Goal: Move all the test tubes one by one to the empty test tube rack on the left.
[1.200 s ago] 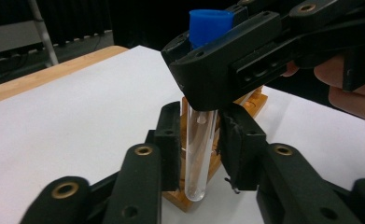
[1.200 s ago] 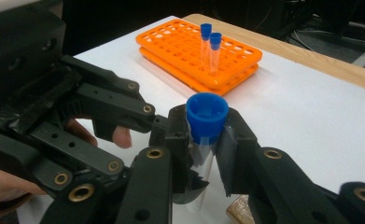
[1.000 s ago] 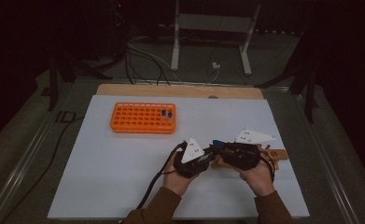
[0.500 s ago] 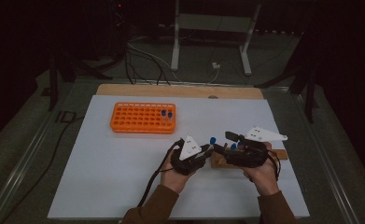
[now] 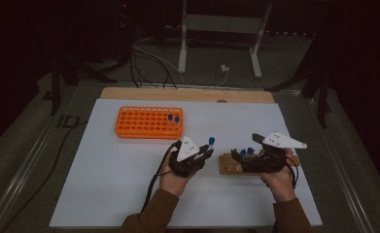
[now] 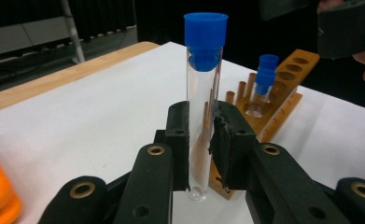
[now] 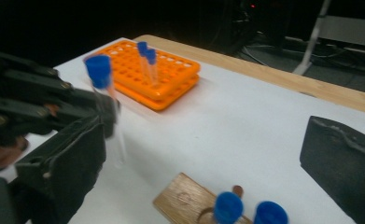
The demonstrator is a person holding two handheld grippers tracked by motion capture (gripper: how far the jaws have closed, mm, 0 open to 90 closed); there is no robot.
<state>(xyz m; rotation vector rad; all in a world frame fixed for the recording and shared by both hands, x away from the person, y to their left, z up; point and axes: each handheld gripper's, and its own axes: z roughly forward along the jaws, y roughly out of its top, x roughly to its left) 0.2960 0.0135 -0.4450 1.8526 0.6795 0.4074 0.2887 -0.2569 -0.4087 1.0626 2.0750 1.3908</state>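
While clamped upright between the two black jaws, clear tube (image 6: 203,116) with blue cap (image 6: 206,29) up at 12 o'clock and rounded bottom poking out just below the pads at 6 o'clock. Left gripper (image 6: 203,140) clenched on tube, jaws pressing its lower half from 9 and 3 o'clock. Same tube (image 5: 210,144) in high view at tip of left gripper (image 5: 203,154), near middle of white table (image 5: 105,184), lifted off the surface.

Wooden rack (image 5: 231,165) flat on table at 3 o'clock from left gripper, just beside it, apart from the held tube. Two blue-capped tubes (image 5: 246,151) standing in wooden rack, also seen in left gripper view (image 6: 264,81) at 2 o'clock from held tube, and from above in right gripper view (image 7: 228,206).

Right gripper (image 5: 243,160) over wooden rack, jaws spread wide and gripping nothing: one jaw low at 8 o'clock and the other at 4 o'clock in its own view, blue caps between them.

Orange rack (image 5: 148,122) at 11 o'clock from left gripper, well apart, with two blue-capped tubes (image 5: 173,119) near its right end.
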